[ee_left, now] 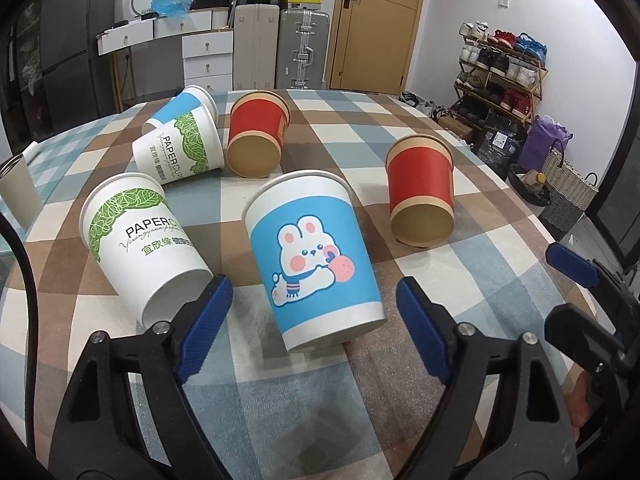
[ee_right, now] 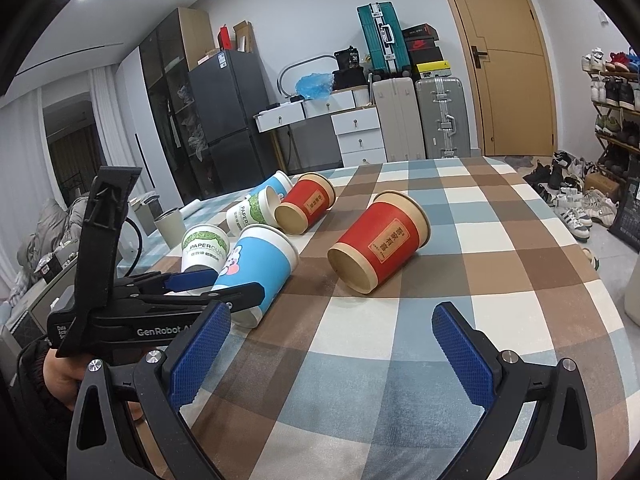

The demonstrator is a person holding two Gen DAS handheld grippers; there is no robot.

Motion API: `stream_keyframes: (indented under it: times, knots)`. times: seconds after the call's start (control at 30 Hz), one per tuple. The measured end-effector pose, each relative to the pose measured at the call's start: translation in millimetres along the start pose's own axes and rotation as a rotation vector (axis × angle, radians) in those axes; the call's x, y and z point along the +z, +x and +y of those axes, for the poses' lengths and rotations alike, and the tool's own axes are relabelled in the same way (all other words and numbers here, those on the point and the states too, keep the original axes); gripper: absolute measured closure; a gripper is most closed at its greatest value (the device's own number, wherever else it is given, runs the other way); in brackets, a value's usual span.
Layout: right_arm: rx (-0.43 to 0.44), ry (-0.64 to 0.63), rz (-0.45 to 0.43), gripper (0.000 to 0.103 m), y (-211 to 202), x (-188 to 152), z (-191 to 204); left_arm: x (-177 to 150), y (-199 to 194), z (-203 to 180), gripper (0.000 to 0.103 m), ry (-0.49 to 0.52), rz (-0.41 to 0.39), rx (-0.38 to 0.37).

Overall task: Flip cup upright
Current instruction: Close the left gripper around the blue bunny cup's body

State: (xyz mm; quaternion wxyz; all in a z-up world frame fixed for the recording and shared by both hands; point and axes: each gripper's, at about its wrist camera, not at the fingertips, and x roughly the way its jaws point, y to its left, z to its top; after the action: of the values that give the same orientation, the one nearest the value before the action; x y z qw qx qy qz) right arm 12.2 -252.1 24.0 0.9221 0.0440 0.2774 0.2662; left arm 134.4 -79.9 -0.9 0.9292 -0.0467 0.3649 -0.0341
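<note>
- left gripper point(ee_left: 314, 300): fingers wide apart around bunny cup point(ee_left: 314, 256), probably no contact
- right gripper point(ee_right: 330, 336): fingers spread, empty
- bunny cup lying on counter point(ee_right: 400, 360)

Right gripper point(ee_right: 332, 344) gapes before toppled red cup point(ee_right: 380, 246)
</note>
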Motion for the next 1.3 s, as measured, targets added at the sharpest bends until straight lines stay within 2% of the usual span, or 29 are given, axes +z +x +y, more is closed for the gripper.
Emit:
stream_keyframes:
  times: [0.1,0.13,0.27,0.87,1.3]
  knots:
    - [0.0,0.0,0.001,0.0,0.2,-0.1,-0.2,0.7,6.0,-0.6,0.035,0.002,0.023,-0.006]
    - [0.0,-0.001,0.001,0.0,-0.1,0.0,-0.1,0.4,6.7,-0.1,0.043,-0.002,0.027,-0.009]
    - [0.0,0.001,0.001,0.0,0.2,0.1,0.0,-0.2,5.9,2.1,0.048,-0.018,0.026,-0.028]
    - [0.002,-0.003,-0.005,0.0,-0.4,0.2,0.9,-16.7,-42.2,6.1,0.049,-0.032,-0.054,-0.04]
    - [0.027,-0.037,-0.016,0.0,-2.2,-3.1,10.2,-43.9,-79.1,20.7,0.049,-0.069,-0.087,-0.04]
